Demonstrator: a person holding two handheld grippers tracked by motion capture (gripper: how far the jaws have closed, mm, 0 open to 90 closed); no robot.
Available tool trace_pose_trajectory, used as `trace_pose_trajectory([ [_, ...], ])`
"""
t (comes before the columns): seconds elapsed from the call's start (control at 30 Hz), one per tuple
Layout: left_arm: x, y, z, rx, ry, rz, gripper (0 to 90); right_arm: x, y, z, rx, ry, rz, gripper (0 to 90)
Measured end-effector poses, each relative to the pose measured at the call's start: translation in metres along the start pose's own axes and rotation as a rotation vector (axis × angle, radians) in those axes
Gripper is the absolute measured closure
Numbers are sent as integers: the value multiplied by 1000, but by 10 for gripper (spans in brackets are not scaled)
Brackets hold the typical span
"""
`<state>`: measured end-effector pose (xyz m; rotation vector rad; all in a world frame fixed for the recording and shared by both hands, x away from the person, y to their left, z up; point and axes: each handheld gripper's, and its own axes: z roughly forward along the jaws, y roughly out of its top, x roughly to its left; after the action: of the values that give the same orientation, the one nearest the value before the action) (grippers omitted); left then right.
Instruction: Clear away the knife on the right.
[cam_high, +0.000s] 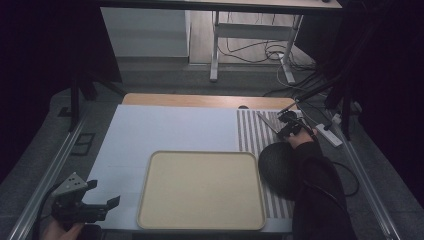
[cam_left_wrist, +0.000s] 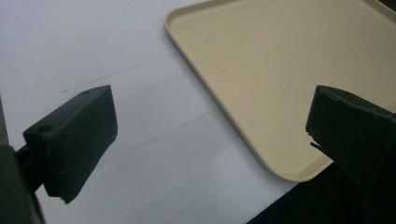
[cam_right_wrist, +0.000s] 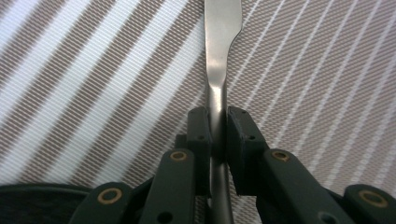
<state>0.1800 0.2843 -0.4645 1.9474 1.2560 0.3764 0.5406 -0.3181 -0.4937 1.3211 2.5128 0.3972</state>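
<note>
A silver table knife (cam_right_wrist: 219, 56) lies on a brown-and-white striped placemat (cam_right_wrist: 93, 70), and my right gripper (cam_right_wrist: 217, 126) is shut on its handle. From above, the knife (cam_high: 268, 123) points up and left from the right gripper (cam_high: 288, 128), over the placemat (cam_high: 252, 137) at the table's right. My left gripper (cam_high: 103, 194) hovers at the near left corner with nothing between its wide-open jaws. In its own view the left gripper (cam_left_wrist: 210, 135) looks over the white tabletop (cam_left_wrist: 93, 56) and the near corner of a beige tray (cam_left_wrist: 210, 88).
The empty beige tray (cam_high: 200, 153) sits at the front middle of the white tabletop (cam_high: 165, 127). A dark round object (cam_high: 276, 170) rests on the placemat just behind the right hand, its edge (cam_right_wrist: 37, 200) showing beside the gripper. Desk legs and cables stand beyond the table.
</note>
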Motion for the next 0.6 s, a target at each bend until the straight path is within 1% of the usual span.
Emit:
trace_pose_trajectory([
  [0.03,0,0,0,0,0,0,27,0,0,0,-3,-18,-21,804],
  [0.07,0,0,0,0,0,0,26,0,0,0,-3,-18,-21,804],
  [0.1,0,0,0,1,0,0,26,-2,-2,-2,-10,-57,-69,805],
  [0.13,0,0,0,1,0,0,26,-3,-3,-3,-8,-60,-71,805],
  [0.2,0,0,0,1,1,0,26,-8,-6,-6,-15,-77,-58,805],
  [0.37,0,0,0,1,1,0,26,-23,-14,-15,-47,-81,-6,805],
  [0.47,0,0,0,1,1,0,27,-31,-19,-20,-65,-72,30,805],
  [0.6,-1,0,0,2,3,2,26,-38,-23,-25,-83,-47,71,805],
])
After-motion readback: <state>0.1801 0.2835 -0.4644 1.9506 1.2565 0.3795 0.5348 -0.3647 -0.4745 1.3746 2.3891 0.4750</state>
